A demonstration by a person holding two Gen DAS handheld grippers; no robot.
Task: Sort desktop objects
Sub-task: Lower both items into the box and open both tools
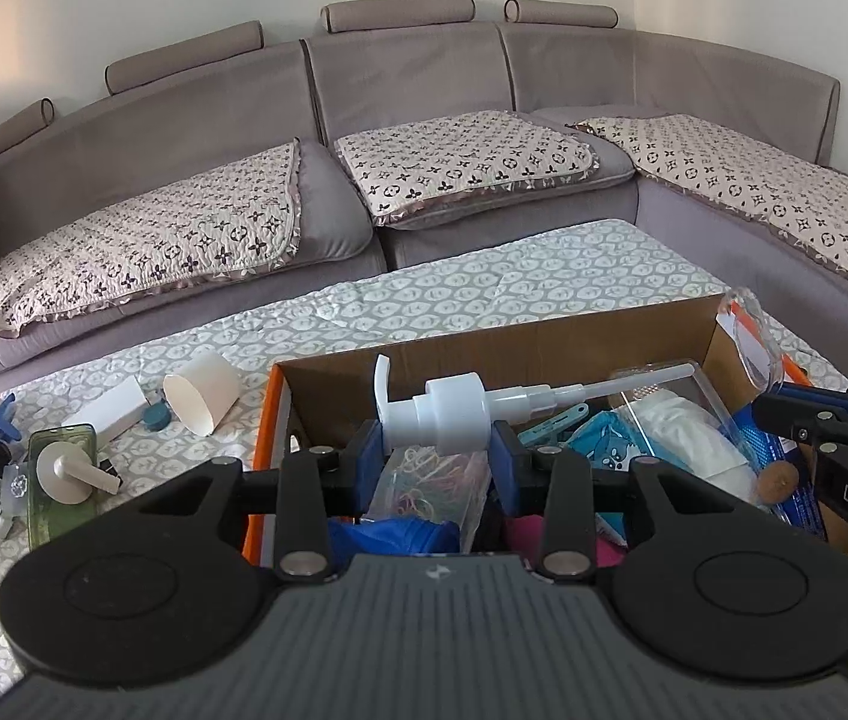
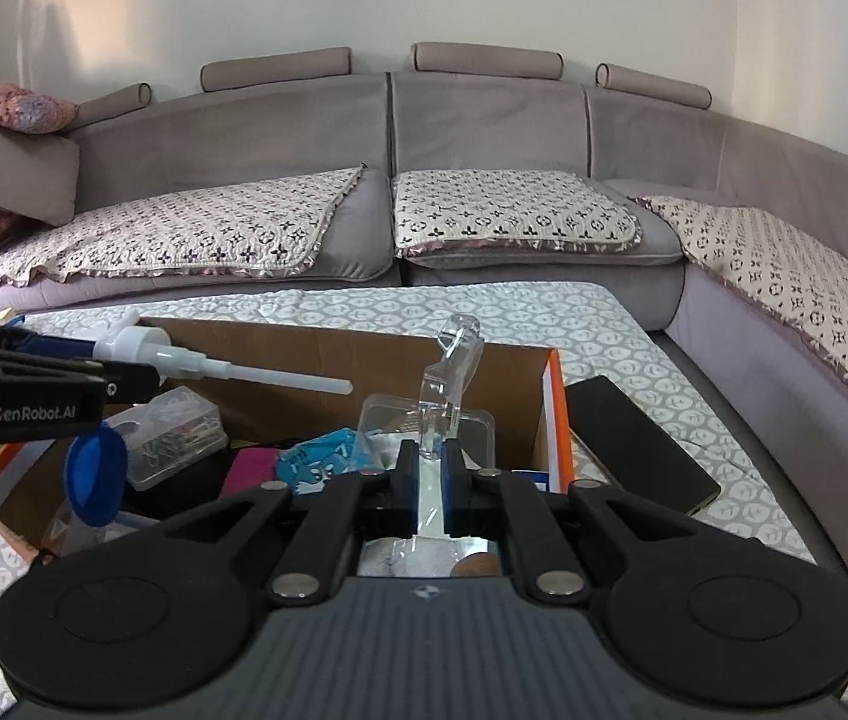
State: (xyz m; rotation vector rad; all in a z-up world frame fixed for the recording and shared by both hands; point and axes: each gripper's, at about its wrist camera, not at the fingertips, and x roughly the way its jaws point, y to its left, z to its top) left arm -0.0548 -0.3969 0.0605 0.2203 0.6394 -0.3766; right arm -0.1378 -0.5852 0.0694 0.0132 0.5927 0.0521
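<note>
The cardboard box [image 1: 544, 333] stands on the table [image 1: 544, 264] before the sofa [image 1: 424, 78], a paper cup [image 1: 201, 393] lies left of it, a flat case [image 2: 640, 444] right, and a clear container [image 2: 424, 426] sits inside.

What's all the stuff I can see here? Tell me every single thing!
cardboard box: one, brown with orange sides, on the table, full of things
pump dispenser: one, white, held over the box
clear plastic piece: one, see-through, held over the box
clear container: one, see-through, in the box, holding clips
paper cup: one, white, lying on its side left of the box
phone case: one, green, left on the table
black notebook: one, right of the box
tablecloth: one, grey and white
sofa: one, grey, behind the table
left tool: shut on the pump dispenser
right tool: shut on the clear plastic piece
</note>
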